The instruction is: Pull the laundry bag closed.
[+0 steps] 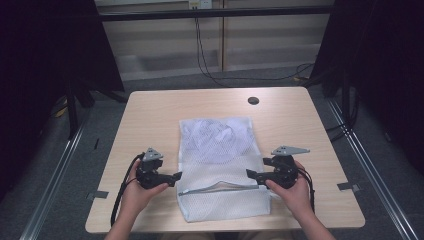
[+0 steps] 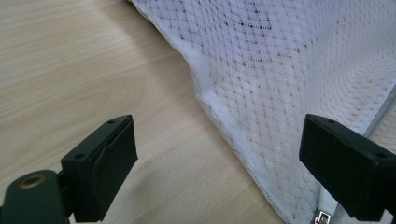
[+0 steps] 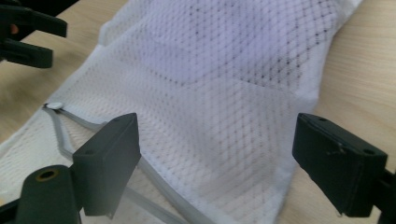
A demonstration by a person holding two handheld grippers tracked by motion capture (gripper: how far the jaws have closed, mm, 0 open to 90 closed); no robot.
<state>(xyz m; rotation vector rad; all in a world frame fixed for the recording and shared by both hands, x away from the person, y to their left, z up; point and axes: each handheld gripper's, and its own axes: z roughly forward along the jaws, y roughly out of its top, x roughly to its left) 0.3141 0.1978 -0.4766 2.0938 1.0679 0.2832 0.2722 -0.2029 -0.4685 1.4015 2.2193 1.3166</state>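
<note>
Mesh bag [image 1: 220, 165] lies near the table's [image 1: 150, 107] front edge, contents blurred; left gripper [image 1: 176, 177] and right gripper [image 1: 248, 173] flank its zipper [image 1: 220, 187], jaws spread, pinching nothing

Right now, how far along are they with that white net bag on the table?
Something white already sits inside the mesh bag, bunched at its far end. The zipper near the person gapes partly open. The left gripper and right gripper hover at the bag's two sides, jaws open, gripping nothing. Taking hold and working the zipper probably remains.
</note>
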